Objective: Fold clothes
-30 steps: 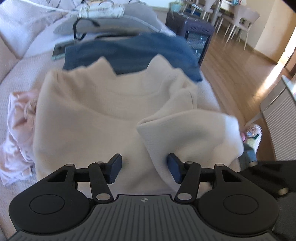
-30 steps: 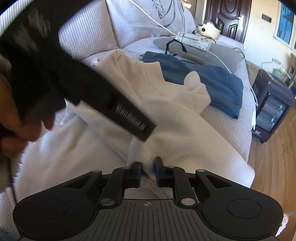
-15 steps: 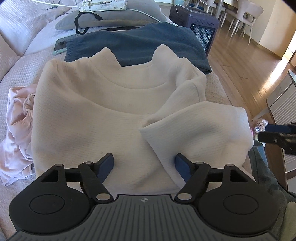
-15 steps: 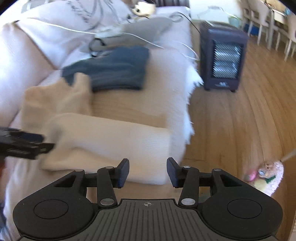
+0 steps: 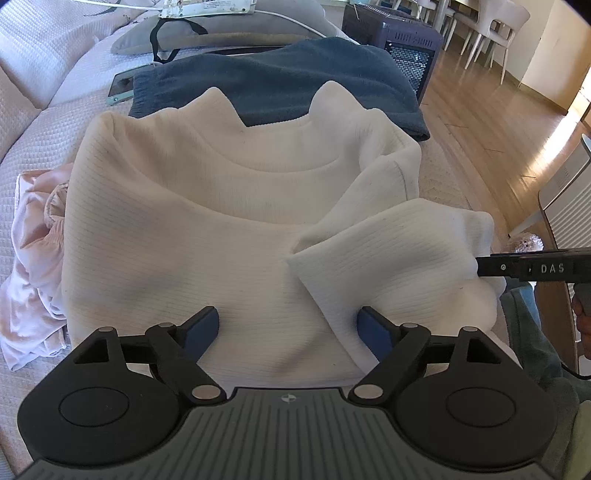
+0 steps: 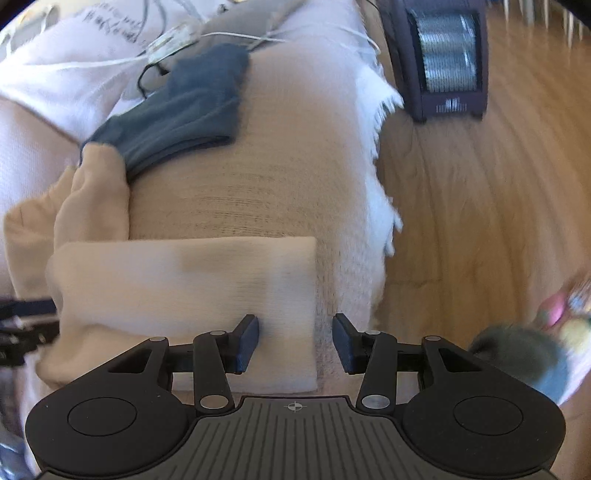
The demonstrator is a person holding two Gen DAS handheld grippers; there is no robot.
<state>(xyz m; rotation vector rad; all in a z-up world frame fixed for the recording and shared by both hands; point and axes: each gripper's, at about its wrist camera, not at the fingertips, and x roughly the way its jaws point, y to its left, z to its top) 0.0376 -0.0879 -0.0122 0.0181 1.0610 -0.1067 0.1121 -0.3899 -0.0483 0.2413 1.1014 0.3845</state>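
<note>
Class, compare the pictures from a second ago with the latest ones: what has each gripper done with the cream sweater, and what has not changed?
The right gripper has let go of the sleeve it was pinching and pulled back to the sofa's edge, jaws apart over the cuff. The left gripper is opening above the sweater, holding nothing. The sleeve now lies folded across the body. The blue garment and pink cloth have not moved.

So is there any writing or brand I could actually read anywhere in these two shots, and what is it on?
"DAS": white letters on the black body of the right gripper, at the right edge of the left wrist view; the rest is cut off.
Dark scribbled print on the white cushion, right wrist view: too blurred to read.
Marks on the front of the heater: too blurred to read.
White power strip: no legible label.
</note>
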